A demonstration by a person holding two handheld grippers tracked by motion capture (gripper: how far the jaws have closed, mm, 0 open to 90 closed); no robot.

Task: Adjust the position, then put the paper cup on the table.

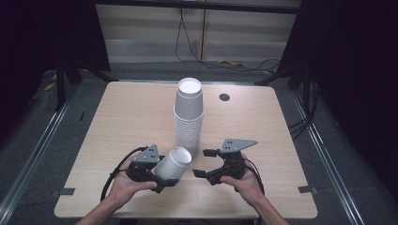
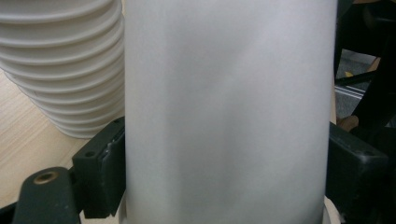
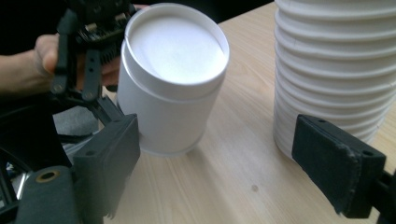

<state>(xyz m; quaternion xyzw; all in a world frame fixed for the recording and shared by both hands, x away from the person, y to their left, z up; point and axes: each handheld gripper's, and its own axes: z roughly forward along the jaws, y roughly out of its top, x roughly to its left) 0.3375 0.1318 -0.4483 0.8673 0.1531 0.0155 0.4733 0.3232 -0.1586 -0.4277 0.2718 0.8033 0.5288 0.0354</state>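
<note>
A tall stack of upturned white paper cups (image 1: 188, 117) stands mid-table. My left gripper (image 1: 165, 174) is shut on a single white cup (image 1: 172, 163) just left of the stack's foot, tilted with its recessed base up and to the right. In the left gripper view the cup (image 2: 229, 112) sits between both pads (image 2: 105, 168), with the stack (image 2: 60, 65) behind. My right gripper (image 1: 202, 162) is open, right of the cup. Its view has the cup (image 3: 173, 79) ahead on the left, the stack (image 3: 336, 70) on the right, and bare wood between its jaws (image 3: 224, 168).
The light wooden table (image 1: 122, 117) has a round cable hole (image 1: 224, 97) at the back right. Metal rails and cables lie on the floor around it. Black curtains hang on both sides. Both hands come in over the near edge.
</note>
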